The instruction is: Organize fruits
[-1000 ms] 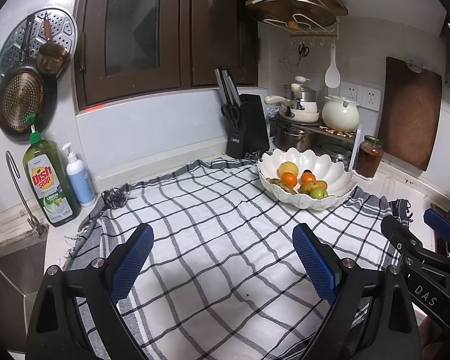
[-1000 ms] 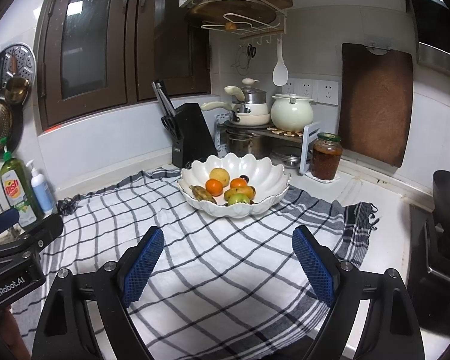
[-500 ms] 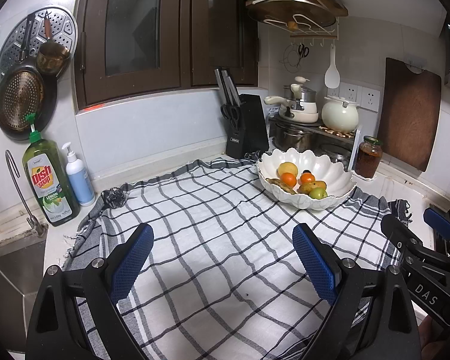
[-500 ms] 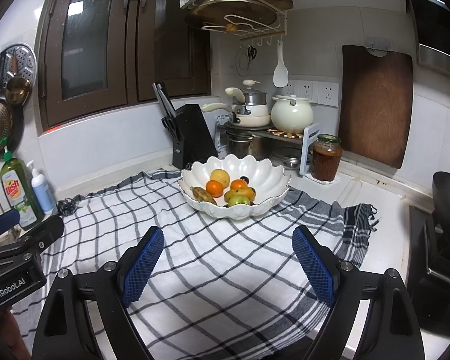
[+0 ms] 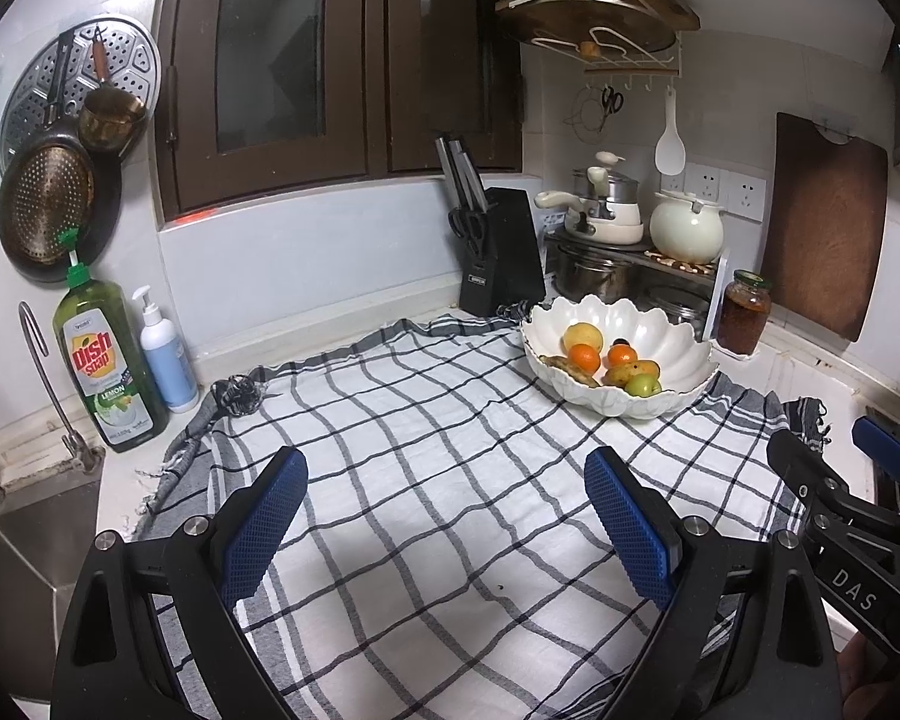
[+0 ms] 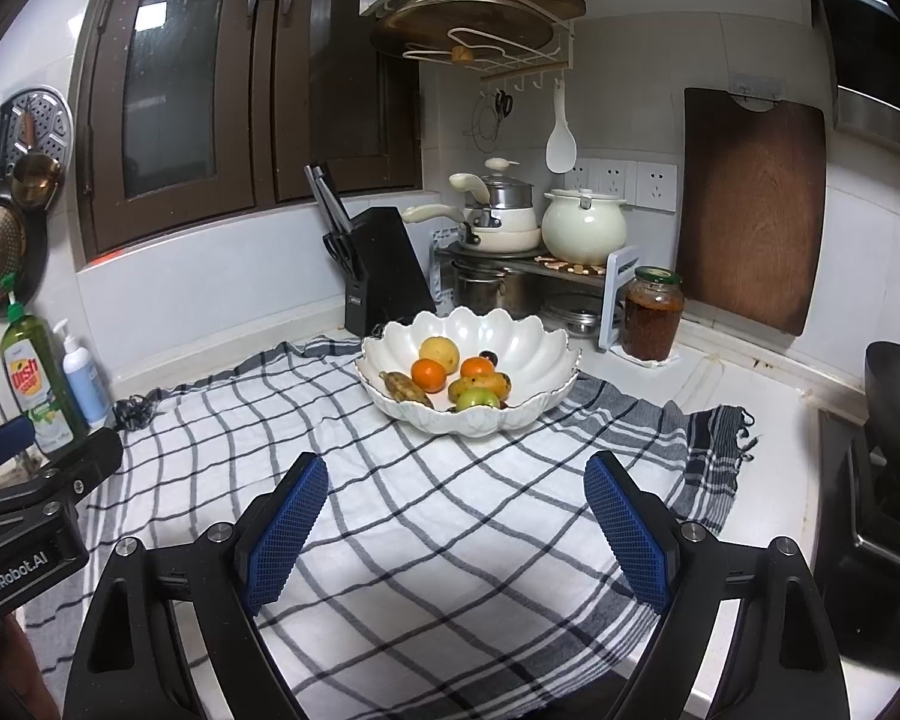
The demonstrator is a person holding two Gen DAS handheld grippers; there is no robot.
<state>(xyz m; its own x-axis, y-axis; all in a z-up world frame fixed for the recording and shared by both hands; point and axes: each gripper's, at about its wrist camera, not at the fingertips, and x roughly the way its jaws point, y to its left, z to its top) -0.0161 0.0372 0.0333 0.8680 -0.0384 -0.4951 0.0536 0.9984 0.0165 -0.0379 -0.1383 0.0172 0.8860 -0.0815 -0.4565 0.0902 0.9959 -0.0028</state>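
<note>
A white scalloped bowl (image 5: 678, 354) (image 6: 528, 348) stands at the far right of a checked cloth (image 5: 426, 480) (image 6: 426, 516). It holds several fruits: two oranges (image 5: 585, 358) (image 6: 429, 374), a yellow round fruit (image 6: 439, 353), a green one (image 6: 477, 399), a mango (image 6: 486, 383) and a brownish banana (image 6: 405, 387). My left gripper (image 5: 444, 510) is open and empty above the cloth, well short of the bowl. My right gripper (image 6: 453, 510) is open and empty, closer to the bowl.
A knife block (image 5: 501, 252), stacked pots (image 5: 606, 222), a white pot (image 5: 687, 228) and a jar (image 5: 744, 321) stand behind the bowl. Dish soap (image 5: 105, 366) and a pump bottle (image 5: 165, 354) stand left by the sink (image 5: 24, 516). A dark pan (image 6: 897, 390) sits right.
The right gripper has drifted slightly toward the bowl. The left gripper has hardly moved. Both stay open.
</note>
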